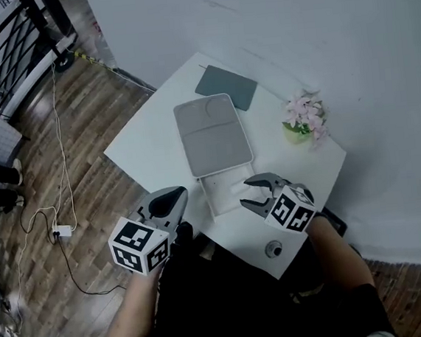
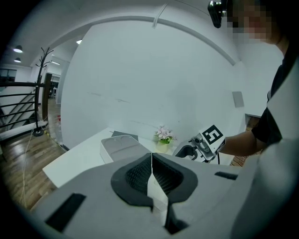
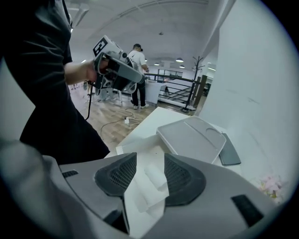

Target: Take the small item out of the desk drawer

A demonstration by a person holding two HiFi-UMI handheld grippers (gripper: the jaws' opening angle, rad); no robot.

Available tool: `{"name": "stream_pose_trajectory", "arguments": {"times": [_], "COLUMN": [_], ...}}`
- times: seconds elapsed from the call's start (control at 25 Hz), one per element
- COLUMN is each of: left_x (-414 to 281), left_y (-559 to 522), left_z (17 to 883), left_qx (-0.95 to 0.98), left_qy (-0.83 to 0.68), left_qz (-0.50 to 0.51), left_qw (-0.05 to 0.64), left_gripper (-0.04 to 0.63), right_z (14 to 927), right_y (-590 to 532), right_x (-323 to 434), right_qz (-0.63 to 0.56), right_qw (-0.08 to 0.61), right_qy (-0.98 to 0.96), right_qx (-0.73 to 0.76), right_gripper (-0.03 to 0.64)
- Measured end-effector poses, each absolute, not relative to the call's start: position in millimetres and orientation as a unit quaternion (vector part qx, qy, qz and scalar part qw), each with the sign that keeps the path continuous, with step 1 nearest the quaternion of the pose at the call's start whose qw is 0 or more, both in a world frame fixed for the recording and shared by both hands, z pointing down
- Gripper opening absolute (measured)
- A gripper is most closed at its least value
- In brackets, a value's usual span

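Observation:
A grey desk organiser (image 1: 213, 134) lies on the white table (image 1: 152, 144), its white drawer (image 1: 224, 196) pulled out toward me. A small white item (image 1: 240, 189) lies in the drawer. My right gripper (image 1: 248, 192) hangs over the open drawer, jaws apart. In the right gripper view the small item (image 3: 156, 179) lies below the gap between the pads, and neither pad presses on it. My left gripper (image 1: 171, 201) is shut and empty, held off the table's near left edge; in its own view the left gripper (image 2: 151, 177) shows pads meeting.
A dark green pad (image 1: 226, 87) lies behind the organiser. A pot of pink flowers (image 1: 304, 118) stands at the table's right. A small round object (image 1: 275, 250) sits near the front corner. A cable and plug block (image 1: 61, 232) lie on the wood floor at left.

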State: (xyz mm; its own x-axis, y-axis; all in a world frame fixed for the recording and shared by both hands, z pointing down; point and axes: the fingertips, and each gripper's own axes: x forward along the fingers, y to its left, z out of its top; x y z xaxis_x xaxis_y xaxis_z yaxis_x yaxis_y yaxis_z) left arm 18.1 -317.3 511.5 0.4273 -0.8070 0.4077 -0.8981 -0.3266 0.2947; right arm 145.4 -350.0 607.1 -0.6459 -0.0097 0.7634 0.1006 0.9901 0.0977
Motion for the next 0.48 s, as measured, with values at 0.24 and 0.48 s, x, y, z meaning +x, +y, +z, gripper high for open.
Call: {"name": "stream_pose_trajectory", "arguments": {"times": [0.24, 0.48], "left_x": [11, 9], "left_y": [-297, -285], "left_z": [524, 543], "left_qx": [0.777, 0.757], "left_qy": [-0.565, -0.581], "left_qz": [0.088, 0.091], "left_qw": [0.262, 0.284], "left_gripper": [0.014, 0.014], "right_z": [642, 683], "right_y": [-350, -357], "right_x": [135, 140], "right_qz": [-0.110, -0.185], "right_qw": [0.457, 0.521], "right_qy": [-0.877, -0.821], "right_qx": [-0.097, -0.141], "right_gripper": [0.193, 0.195]}}
